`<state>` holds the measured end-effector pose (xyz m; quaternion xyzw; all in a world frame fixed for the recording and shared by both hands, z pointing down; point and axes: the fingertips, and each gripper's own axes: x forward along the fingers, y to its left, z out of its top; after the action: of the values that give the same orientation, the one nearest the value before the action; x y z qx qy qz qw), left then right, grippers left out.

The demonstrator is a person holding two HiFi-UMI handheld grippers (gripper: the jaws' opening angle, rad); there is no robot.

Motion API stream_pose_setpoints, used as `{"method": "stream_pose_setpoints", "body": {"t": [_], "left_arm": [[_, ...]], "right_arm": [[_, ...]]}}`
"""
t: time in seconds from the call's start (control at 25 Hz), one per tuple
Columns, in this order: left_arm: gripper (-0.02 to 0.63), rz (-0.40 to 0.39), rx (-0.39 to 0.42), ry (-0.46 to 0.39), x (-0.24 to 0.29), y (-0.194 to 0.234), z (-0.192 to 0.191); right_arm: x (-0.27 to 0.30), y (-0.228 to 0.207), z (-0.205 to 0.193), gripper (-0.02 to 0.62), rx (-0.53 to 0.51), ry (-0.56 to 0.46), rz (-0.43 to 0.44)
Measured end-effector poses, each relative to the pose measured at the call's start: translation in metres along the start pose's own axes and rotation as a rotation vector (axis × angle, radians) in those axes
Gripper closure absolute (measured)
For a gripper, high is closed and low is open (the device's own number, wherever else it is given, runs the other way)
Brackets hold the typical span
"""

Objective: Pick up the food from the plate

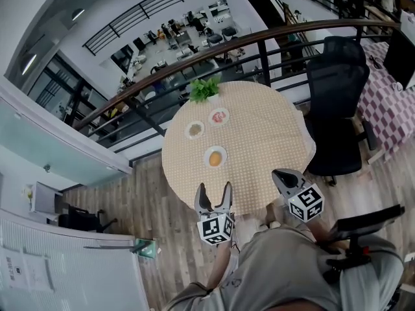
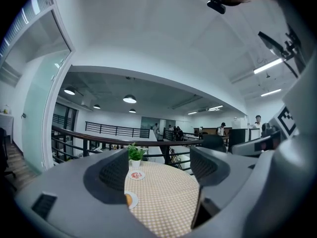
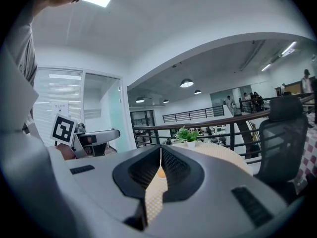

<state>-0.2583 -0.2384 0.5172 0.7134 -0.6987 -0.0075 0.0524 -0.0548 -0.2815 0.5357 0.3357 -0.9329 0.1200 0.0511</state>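
Note:
An orange piece of food [image 1: 215, 159] lies on a small white plate [image 1: 222, 151] near the front of the round table [image 1: 272, 135]. My left gripper [image 1: 214, 190] hovers at the table's near edge, just short of that plate, open with nothing between its fingers. In the left gripper view the left gripper [image 2: 161, 168] frames the table, and the orange food [image 2: 129, 199] shows low beside the left pad. My right gripper [image 1: 283, 175] is shut and empty at the near right edge. In the right gripper view the right gripper [image 3: 161, 155] has its jaws together, with the orange food [image 3: 160, 173] glimpsed just below their tips.
Two more small plates hold food: a pinkish one [image 1: 219, 116] and a brownish one [image 1: 194, 129]. A potted plant [image 1: 205, 89] stands at the table's far edge. A black office chair [image 1: 335, 102] stands to the right. A dark railing [image 1: 194, 57] runs behind the table.

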Motion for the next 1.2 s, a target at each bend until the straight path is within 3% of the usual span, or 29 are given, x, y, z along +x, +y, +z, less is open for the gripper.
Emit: {"method": "stream_pose_setpoints", "body": {"t": [0.44,0.52,0.92,1.2], "left_arm": [[0.301,-0.001,0.03,0.06,0.032,0.011,-0.022],[0.356,0.006,0.037,0.069,0.036,0.016,-0.026],[0.359,0.006,0.052,0.104,0.057,0.034,-0.04],[0.359,0.006,0.08,0.224,0.087,0.058,-0.072]], "right_arm": [[-0.017,-0.03,-0.006,0.58,0.019,0.005,-0.101],[-0.018,-0.033,-0.006,0.58,0.021,0.004,-0.117],[-0.009,-0.034,-0.008,0.58,0.025,0.011,-0.141],[0.001,-0.03,-0.011,0.58,0.029,0.03,-0.149]]}}
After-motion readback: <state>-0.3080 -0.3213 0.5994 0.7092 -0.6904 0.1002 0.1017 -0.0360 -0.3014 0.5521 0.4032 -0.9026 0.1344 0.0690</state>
